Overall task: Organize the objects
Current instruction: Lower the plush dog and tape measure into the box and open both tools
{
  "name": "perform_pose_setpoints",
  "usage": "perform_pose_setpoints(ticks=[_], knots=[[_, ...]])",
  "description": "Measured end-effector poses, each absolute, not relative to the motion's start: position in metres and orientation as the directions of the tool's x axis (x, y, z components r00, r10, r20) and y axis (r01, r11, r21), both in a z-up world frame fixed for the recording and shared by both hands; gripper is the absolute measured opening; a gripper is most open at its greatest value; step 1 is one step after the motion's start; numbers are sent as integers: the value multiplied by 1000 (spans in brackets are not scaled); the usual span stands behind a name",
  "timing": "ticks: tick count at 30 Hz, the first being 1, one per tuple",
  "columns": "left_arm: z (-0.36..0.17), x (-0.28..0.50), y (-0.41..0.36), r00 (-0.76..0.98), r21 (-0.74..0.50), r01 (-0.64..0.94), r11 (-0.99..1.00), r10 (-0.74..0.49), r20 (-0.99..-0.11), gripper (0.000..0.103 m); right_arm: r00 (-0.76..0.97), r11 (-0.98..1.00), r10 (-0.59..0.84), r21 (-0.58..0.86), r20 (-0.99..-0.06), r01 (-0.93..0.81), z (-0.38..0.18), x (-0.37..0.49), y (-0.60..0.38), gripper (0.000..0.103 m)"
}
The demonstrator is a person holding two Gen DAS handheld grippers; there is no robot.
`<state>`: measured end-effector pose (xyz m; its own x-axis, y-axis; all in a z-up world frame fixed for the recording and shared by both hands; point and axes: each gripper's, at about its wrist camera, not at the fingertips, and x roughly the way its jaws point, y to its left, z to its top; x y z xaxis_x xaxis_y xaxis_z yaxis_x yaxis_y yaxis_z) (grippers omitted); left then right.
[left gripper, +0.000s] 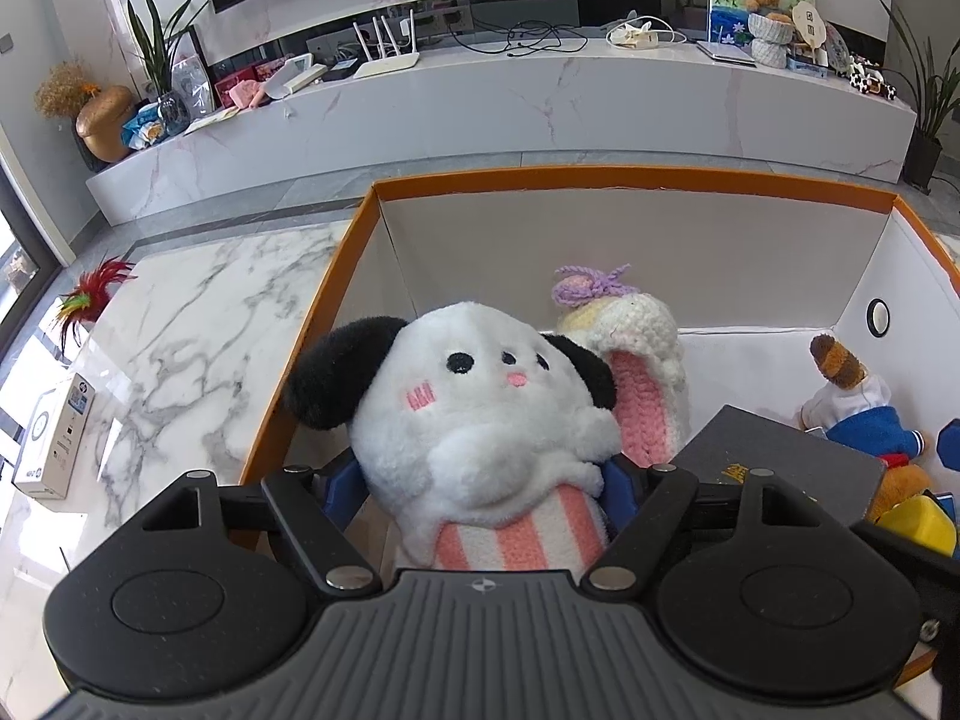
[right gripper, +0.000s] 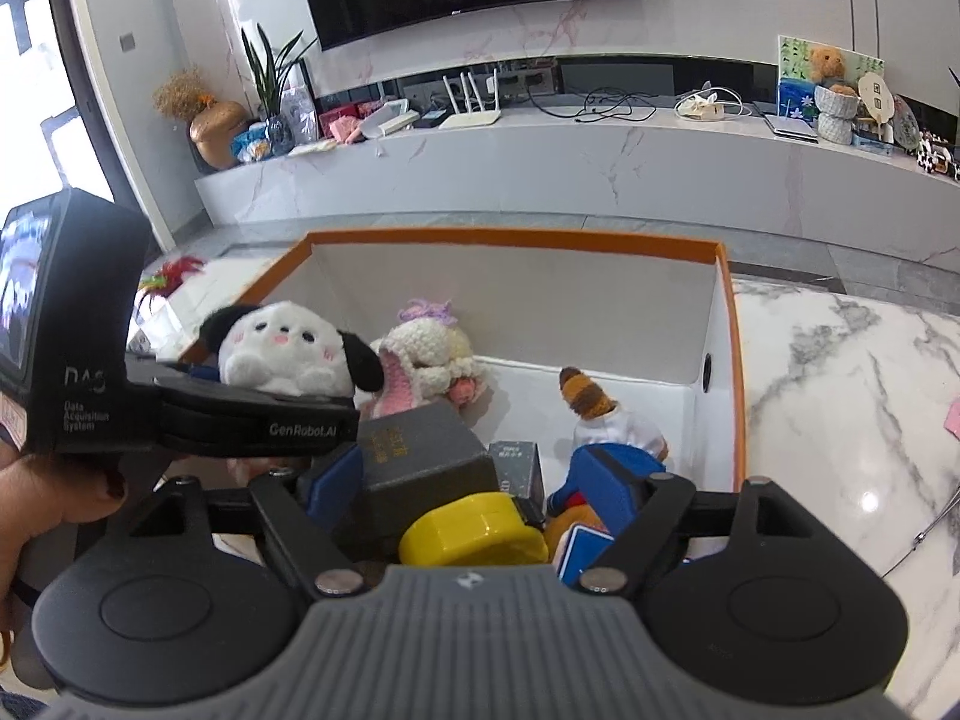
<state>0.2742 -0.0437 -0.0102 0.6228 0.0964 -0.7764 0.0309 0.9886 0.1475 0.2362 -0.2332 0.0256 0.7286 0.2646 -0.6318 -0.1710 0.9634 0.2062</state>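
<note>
My left gripper (left gripper: 483, 483) is shut on a white plush dog (left gripper: 480, 402) with black ears and pink striped trousers, held over the left side of the orange-rimmed white box (left gripper: 540, 180). The dog also shows in the right wrist view (right gripper: 288, 351). My right gripper (right gripper: 480, 492) is open above the box's near part, with a dark grey box (right gripper: 420, 456) and a yellow tape measure (right gripper: 474, 531) between its blue fingers (right gripper: 333, 483). A crocheted white-and-pink toy (left gripper: 636, 354) and a doll in blue (left gripper: 864, 414) lie in the box.
The box stands on a white marble table (left gripper: 180, 348). A white carton (left gripper: 54, 438) and a red feather toy (left gripper: 90, 300) lie at the table's left. A marble TV bench (left gripper: 510, 102) with a router, cables and plants runs behind.
</note>
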Motion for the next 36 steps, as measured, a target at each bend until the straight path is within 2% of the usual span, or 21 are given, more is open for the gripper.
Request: perform_pose_setpoints(ticks=[10, 20, 29, 36], knots=[[-5, 269, -43, 634, 150, 32, 988, 95, -768, 89, 760, 966, 233, 234, -606, -109, 30, 236, -243, 84], [14, 264, -34, 688, 95, 17, 995, 57, -724, 89, 773, 966, 218, 245, -596, -83, 30, 232, -246, 84], [33, 243, -30, 721, 118, 18, 993, 69, -689, 89, 783, 971, 212, 220, -586, -98, 42, 217, -244, 85], [49, 197, -24, 753, 155, 44, 987, 69, -655, 89, 810, 978, 195, 174, -553, -117, 65, 181, -246, 88]])
